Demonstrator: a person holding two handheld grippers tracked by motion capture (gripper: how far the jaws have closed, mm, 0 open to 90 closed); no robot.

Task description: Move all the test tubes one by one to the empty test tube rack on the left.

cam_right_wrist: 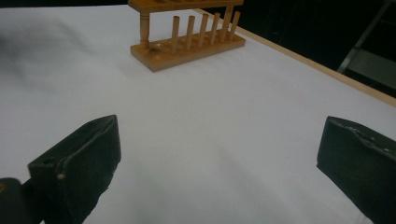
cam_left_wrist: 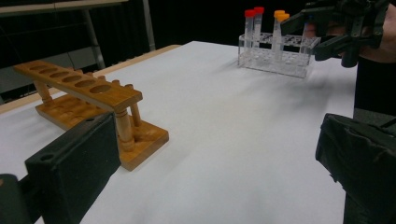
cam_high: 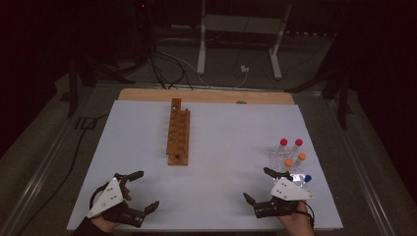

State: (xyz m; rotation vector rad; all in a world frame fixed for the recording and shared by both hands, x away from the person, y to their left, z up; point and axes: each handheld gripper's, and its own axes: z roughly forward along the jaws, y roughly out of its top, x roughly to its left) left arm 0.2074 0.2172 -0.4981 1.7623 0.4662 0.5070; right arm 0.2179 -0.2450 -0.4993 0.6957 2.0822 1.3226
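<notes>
An empty wooden tube rack [cam_high: 178, 132] stands lengthwise in the middle of the white table top [cam_high: 221, 147]; it also appears at left in the left gripper view [cam_left_wrist: 88, 102] and at the top of the right gripper view [cam_right_wrist: 187, 37]. A clear plastic rack [cam_high: 290, 162] at the right holds several capped tubes, red [cam_high: 283, 142], orange [cam_high: 302, 157] and blue [cam_high: 308, 178]. My left gripper [cam_high: 140, 189] rests near the front left corner, open and holding nothing. My right gripper [cam_high: 256, 184] sits at the front right just before the clear rack [cam_left_wrist: 275, 58], open and holding nothing.
A wooden board edge [cam_high: 206, 96] runs along the table's far side. Beyond it stand white stand legs [cam_high: 201, 49] and cables on the dark floor. A cable [cam_high: 74, 152] trails off the left side. White surface stretches between the two racks.
</notes>
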